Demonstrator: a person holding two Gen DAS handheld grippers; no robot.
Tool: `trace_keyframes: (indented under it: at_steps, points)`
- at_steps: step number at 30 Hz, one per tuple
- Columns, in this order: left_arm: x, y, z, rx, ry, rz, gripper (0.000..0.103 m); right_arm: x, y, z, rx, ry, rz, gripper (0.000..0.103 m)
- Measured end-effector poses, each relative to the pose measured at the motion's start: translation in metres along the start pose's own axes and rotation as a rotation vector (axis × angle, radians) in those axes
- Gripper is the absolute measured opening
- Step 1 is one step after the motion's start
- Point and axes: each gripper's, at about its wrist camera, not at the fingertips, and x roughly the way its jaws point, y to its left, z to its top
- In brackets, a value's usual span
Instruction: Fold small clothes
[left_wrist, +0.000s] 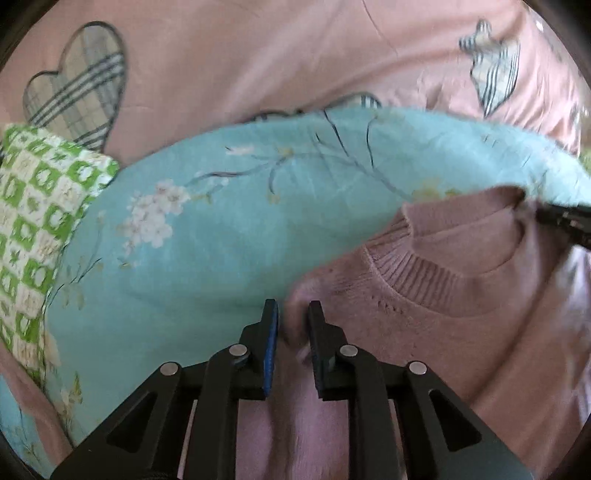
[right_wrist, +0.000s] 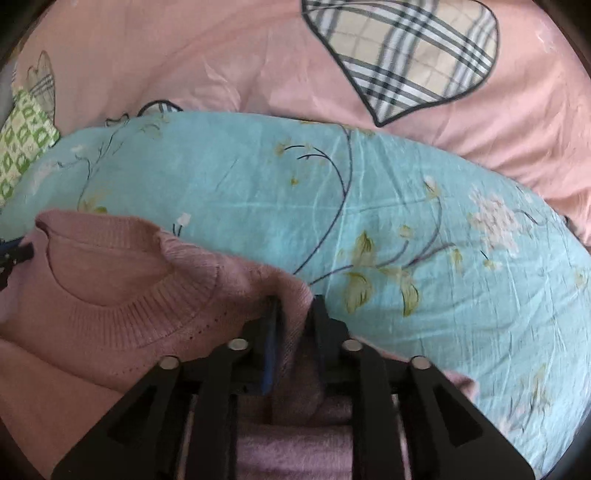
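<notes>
Nearest the left wrist camera, the left claw (left_wrist: 292, 314) is clenched on a bunched fold of a pink knit sweater (left_wrist: 461, 314), pinching the fabric at its shoulder edge between two black fingers, one faced with a blue pad. The sweater's ribbed round neckline (left_wrist: 443, 273) opens toward the camera, and the far shoulder is gripped by the right claw (left_wrist: 535, 216), seen at the frame's right edge.

In the right wrist view, the right claw (right_wrist: 293, 306) is likewise clenched on the sweater (right_wrist: 110, 332), with pink knit gathered between its fingers and trailing back toward the camera. The neckline (right_wrist: 122, 306) lies to the left, and the left claw (right_wrist: 27, 251) shows at the left edge, holding the opposite shoulder.

The sweater is stretched between both claws over a turquoise floral cloth (right_wrist: 258, 192). That cloth lies on a pink bedsheet (right_wrist: 184, 55) printed with plaid hearts (right_wrist: 406, 55). A green and white checked cushion (left_wrist: 33, 221) sits at the left, touching the turquoise cloth.
</notes>
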Motion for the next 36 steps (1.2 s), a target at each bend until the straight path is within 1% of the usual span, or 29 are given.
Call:
trace_keyframes:
  at_steps: [1,2,3,5,6,8,9,10,12,14,16,19,20,22,23,25,27,30,31,33,34,35,36]
  points:
    - [-0.013,0.01,-0.003,-0.031,-0.007,-0.011,0.017,-0.012,-0.001,-0.001,0.014,-0.015,0.022,0.034]
    - [-0.025,0.017,-0.007,-0.066,-0.017,-0.025,0.019,-0.023,-0.004,-0.002,0.028,-0.033,0.032,0.045]
    - [-0.038,0.022,-0.014,-0.099,-0.028,-0.043,0.025,-0.04,-0.005,-0.005,0.051,-0.064,0.057,0.058]
    - [-0.061,0.038,-0.032,-0.163,-0.047,-0.054,0.032,-0.068,-0.005,-0.016,0.092,-0.107,0.118,0.066]
    - [-0.07,0.043,-0.041,-0.182,-0.053,-0.052,0.033,-0.076,-0.002,-0.019,0.101,-0.109,0.136,0.066]
    - [-0.087,0.06,-0.064,-0.237,-0.058,-0.037,0.035,-0.094,0.003,-0.032,0.131,-0.106,0.217,0.066]
    - [-0.093,0.067,-0.075,-0.265,-0.057,-0.023,0.039,-0.104,0.008,-0.042,0.151,-0.1,0.271,0.066]
    - [-0.1,0.081,-0.088,-0.302,-0.057,-0.001,0.042,-0.109,0.012,-0.054,0.162,-0.098,0.299,0.066]
    - [-0.114,0.106,-0.109,-0.382,-0.06,0.073,0.061,-0.121,0.024,-0.072,0.179,-0.091,0.36,0.066]
    - [-0.121,0.137,-0.122,-0.452,-0.074,0.105,0.069,-0.135,0.04,-0.094,0.198,-0.109,0.416,0.066]
    - [-0.125,0.17,-0.133,-0.532,-0.06,0.148,0.07,-0.14,0.055,-0.111,0.2,-0.1,0.452,0.066]
    - [-0.127,0.216,-0.146,-0.661,-0.056,0.167,0.073,-0.14,0.069,-0.126,0.205,-0.086,0.489,0.066]
    - [-0.127,0.232,-0.154,-0.71,-0.066,0.158,0.075,-0.141,0.073,-0.132,0.208,-0.081,0.499,0.066]
    - [-0.122,0.26,-0.162,-0.792,-0.06,0.142,0.075,-0.145,0.081,-0.141,0.218,-0.071,0.515,0.066]
    - [-0.119,0.27,-0.165,-0.817,-0.056,0.136,0.075,-0.143,0.083,-0.144,0.223,-0.063,0.524,0.066]
    - [-0.109,0.285,-0.168,-0.848,-0.038,0.139,0.075,-0.145,0.086,-0.149,0.237,-0.053,0.526,0.066]
    - [-0.097,0.293,-0.164,-0.858,-0.018,0.131,0.075,-0.144,0.088,-0.154,0.247,-0.042,0.529,0.066]
    - [-0.082,0.299,-0.158,-0.876,0.003,0.175,0.077,-0.142,0.09,-0.16,0.264,-0.025,0.531,0.066]
    - [-0.076,0.301,-0.155,-0.876,0.012,0.178,0.077,-0.142,0.089,-0.162,0.275,-0.021,0.54,0.066]
    - [-0.06,0.302,-0.148,-0.862,0.055,0.186,0.078,-0.144,0.089,-0.166,0.275,-0.015,0.539,0.066]
    - [-0.052,0.302,-0.145,-0.853,0.079,0.205,0.078,-0.145,0.089,-0.168,0.272,-0.015,0.53,0.066]
    - [-0.045,0.3,-0.142,-0.838,0.099,0.231,0.075,-0.147,0.089,-0.17,0.27,-0.015,0.525,0.066]
    - [-0.04,0.298,-0.14,-0.821,0.109,0.26,0.053,-0.148,0.089,-0.172,0.269,-0.012,0.521,0.066]
